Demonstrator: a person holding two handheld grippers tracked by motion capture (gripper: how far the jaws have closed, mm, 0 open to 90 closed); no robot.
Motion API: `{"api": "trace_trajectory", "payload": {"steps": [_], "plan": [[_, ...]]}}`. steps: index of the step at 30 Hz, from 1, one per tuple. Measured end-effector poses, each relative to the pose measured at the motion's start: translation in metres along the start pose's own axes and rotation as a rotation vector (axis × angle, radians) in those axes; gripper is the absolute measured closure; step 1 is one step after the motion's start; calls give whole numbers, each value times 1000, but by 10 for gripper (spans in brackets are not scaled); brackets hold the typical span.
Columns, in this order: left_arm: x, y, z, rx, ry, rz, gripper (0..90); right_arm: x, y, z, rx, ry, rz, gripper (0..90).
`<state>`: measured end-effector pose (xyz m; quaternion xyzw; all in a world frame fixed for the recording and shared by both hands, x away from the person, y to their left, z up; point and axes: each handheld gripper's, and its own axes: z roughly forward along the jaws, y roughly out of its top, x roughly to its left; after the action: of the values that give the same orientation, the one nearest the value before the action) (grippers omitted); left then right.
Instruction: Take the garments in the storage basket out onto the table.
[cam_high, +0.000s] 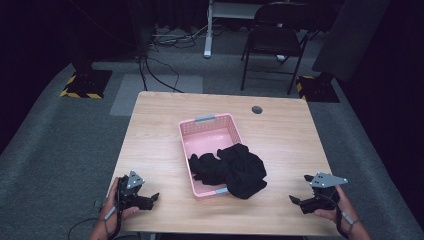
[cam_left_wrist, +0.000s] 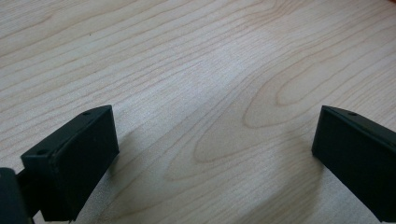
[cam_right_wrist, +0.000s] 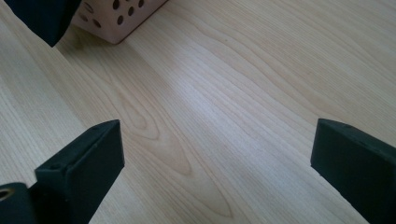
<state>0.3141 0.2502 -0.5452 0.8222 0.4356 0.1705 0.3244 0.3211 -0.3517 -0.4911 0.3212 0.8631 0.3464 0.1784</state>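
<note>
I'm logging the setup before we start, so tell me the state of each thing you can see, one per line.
Pink basket: upright on the table, far half bare.
Black garment: crumpled, partly in the basket, spilling over its near right corner.
Left gripper: open, holding nothing, over bare table.
Right gripper: open, holding nothing.
Folding chair: unfolded, unoccupied.

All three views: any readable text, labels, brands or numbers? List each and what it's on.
No readable text in any of the three views.
Pink basket: no label or print seen.
Black cloth: no tag or print seen.
Wooden table: bare grain, no markings.
Left gripper and right gripper: no lettering seen on jaws or grey plates.
Yellow-black hazard stripes on the floor stand base: a pattern, no words.
</note>
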Motion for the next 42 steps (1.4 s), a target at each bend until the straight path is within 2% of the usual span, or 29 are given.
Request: {"api": "trace_trajectory", "payload": {"steps": [24, 42], "plan": [[0, 0, 0, 0, -1, 0, 0, 23, 33, 6, 16, 42, -98, 27], [0, 0, 0, -1, 0, 0, 0, 36, 70, 7, -2, 72, -166, 27]]}}
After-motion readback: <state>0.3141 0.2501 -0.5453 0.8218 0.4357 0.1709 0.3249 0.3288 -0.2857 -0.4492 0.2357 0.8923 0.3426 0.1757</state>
